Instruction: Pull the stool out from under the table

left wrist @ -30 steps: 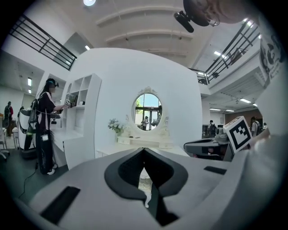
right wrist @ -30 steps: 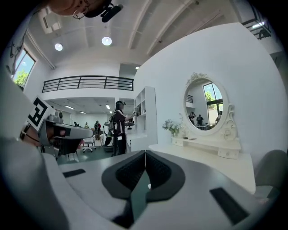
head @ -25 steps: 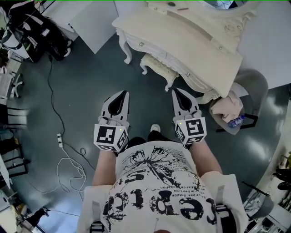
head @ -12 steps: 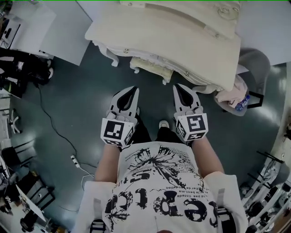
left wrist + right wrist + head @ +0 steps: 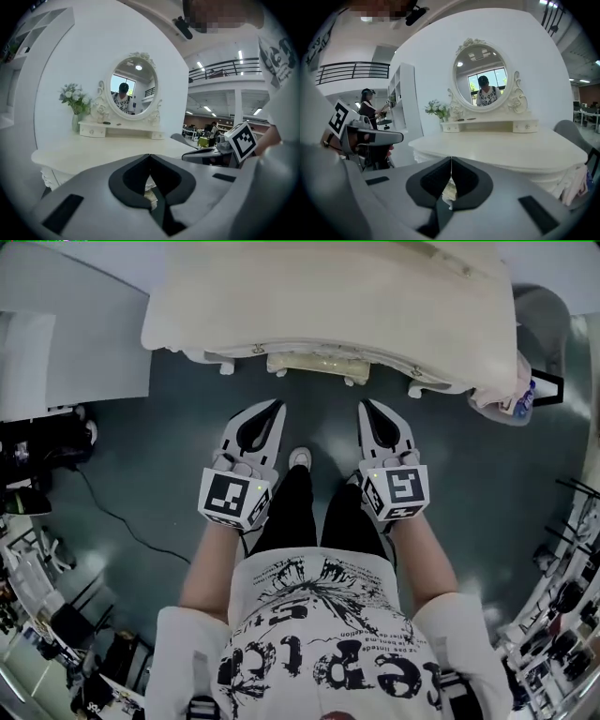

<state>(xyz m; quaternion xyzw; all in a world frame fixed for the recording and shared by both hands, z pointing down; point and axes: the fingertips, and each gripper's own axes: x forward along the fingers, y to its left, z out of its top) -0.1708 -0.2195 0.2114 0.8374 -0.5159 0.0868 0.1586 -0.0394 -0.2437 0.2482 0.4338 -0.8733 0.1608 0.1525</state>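
Under the desk [image 5: 328,296]: we are seeing the stool [image 5: 311,365] tucked in, front edge showing.
Left gripper [image 5: 275,409]: we are holding it closed, empty, short of the stool.
Right gripper [image 5: 367,409]: closed and empty too; we are lining up a grasp.

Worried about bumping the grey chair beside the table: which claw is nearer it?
Right. The right claw has the grey chair off to its right; the left claw sits farther left.

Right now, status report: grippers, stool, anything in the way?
Left gripper shut, empty; right gripper shut, empty. Stool tucked under dressing table, untouched. Nothing between grippers and stool.
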